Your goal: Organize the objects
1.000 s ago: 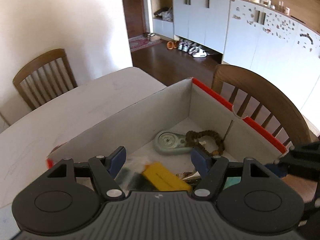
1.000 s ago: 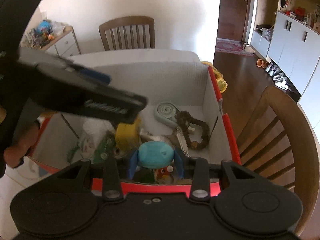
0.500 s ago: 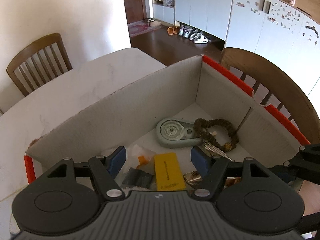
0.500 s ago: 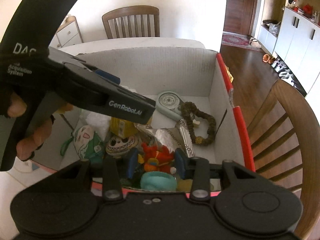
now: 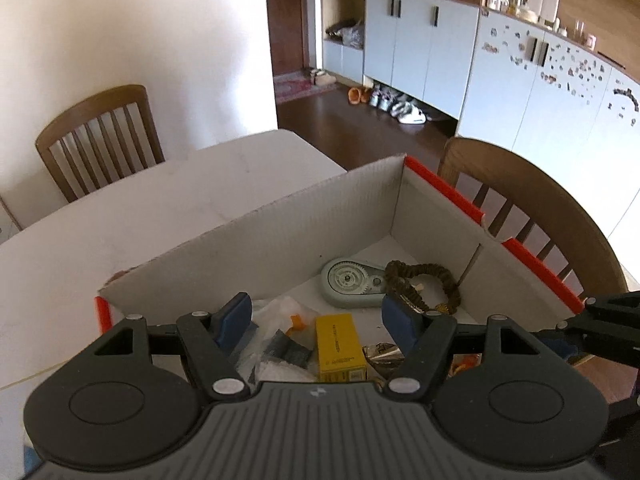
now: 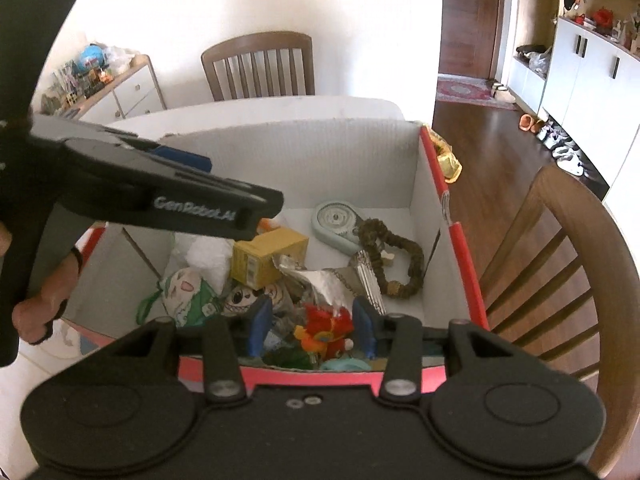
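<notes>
One white cardboard box with red rim (image 6: 456, 236) on tabletop (image 5: 120, 220) | one yellow carton (image 6: 270, 254), one pale-green round case (image 6: 334, 222), one brown bead loop (image 6: 400, 256), one red plush toy (image 6: 326, 330) inside | left gripper (image 5: 316, 320) half-open, empty | right gripper (image 6: 314, 330) just been opening, toy between jaws, untouched.

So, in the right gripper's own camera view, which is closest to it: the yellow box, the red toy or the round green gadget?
1. Red toy: in line with the right gripper, between its open fingers.
2. Yellow box: mid-box, further left.
3. Green gadget: by the far wall.
</notes>
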Demonstrator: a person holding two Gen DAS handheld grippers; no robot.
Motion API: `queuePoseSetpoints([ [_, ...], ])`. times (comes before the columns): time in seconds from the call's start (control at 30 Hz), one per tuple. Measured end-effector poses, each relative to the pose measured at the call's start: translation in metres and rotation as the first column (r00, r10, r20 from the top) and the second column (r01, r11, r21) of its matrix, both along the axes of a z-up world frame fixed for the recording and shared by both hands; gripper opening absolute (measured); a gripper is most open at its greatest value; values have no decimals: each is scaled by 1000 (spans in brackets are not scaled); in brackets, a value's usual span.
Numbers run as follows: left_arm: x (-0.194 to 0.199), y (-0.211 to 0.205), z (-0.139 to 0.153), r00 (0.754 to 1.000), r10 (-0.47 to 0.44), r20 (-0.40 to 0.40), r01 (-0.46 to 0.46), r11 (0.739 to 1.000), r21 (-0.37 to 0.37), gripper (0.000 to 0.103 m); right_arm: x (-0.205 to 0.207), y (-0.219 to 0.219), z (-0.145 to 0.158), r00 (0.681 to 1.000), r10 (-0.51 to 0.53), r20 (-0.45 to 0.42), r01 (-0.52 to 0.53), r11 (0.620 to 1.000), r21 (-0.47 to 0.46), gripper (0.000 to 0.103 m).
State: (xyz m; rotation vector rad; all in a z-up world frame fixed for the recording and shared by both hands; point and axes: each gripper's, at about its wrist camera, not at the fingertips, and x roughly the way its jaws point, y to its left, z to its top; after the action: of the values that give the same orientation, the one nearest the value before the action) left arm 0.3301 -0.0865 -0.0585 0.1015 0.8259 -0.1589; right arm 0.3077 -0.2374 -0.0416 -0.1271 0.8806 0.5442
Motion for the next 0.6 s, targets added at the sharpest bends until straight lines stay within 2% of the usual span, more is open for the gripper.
queuePoseSetpoints([
  [0.17, -19, 6, 15, 999, 19, 32, -19, 1000, -13, 72, -7, -2, 11, 1000, -7, 20, 6, 1000, 25, 44],
  [0.6, -78, 35, 50, 994, 24, 103, -17, 998, -67, 72, -35, 4, 39, 996, -66, 64, 60, 993, 98, 57],
])
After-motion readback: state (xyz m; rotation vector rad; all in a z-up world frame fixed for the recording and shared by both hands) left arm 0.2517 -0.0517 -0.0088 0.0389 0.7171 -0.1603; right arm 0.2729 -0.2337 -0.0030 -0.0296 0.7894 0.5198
